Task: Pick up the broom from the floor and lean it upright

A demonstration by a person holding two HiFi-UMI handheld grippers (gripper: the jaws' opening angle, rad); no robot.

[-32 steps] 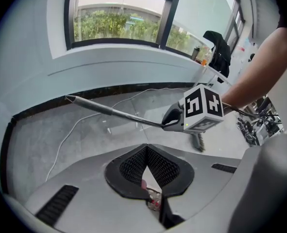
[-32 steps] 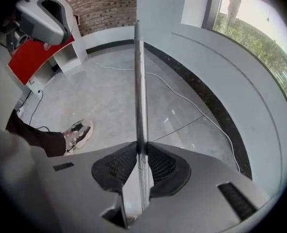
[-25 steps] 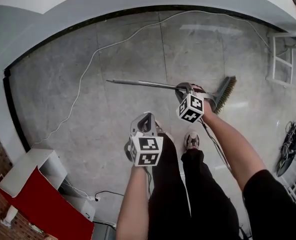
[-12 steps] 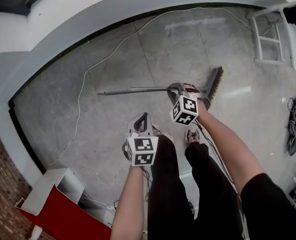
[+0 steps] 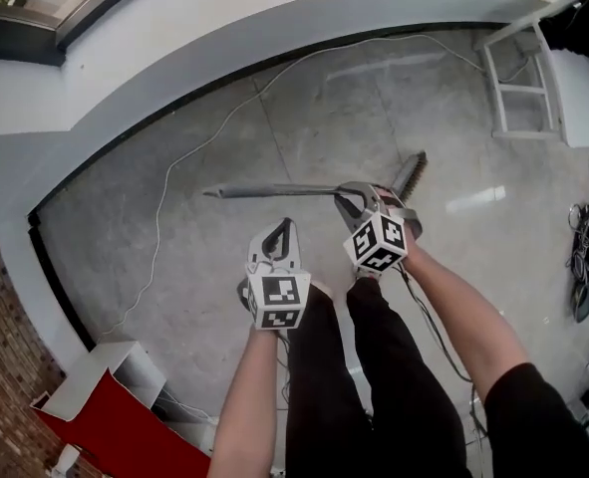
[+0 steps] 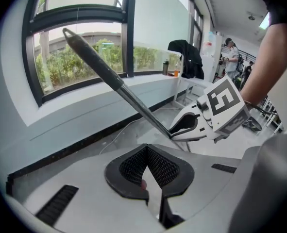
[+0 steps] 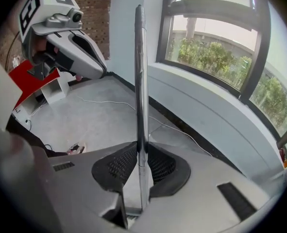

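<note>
Nothing readable here, honestly. The only printed stuff is the black-and-white square patterns on the marker cube (image 5: 279,302) of the left gripper (image 5: 285,233) and the second cube (image 5: 379,242) on the right gripper (image 5: 352,197). They're just blocky codes, with no letters, numbers or brands.

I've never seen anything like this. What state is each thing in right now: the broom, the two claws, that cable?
Broom: handle tilted upward, gripped, not leaning on anything yet.
Right claw: shut on the broom's handle.
Left claw: shut, empty, clear of the handle.
Cable: lying loose on the floor.
</note>
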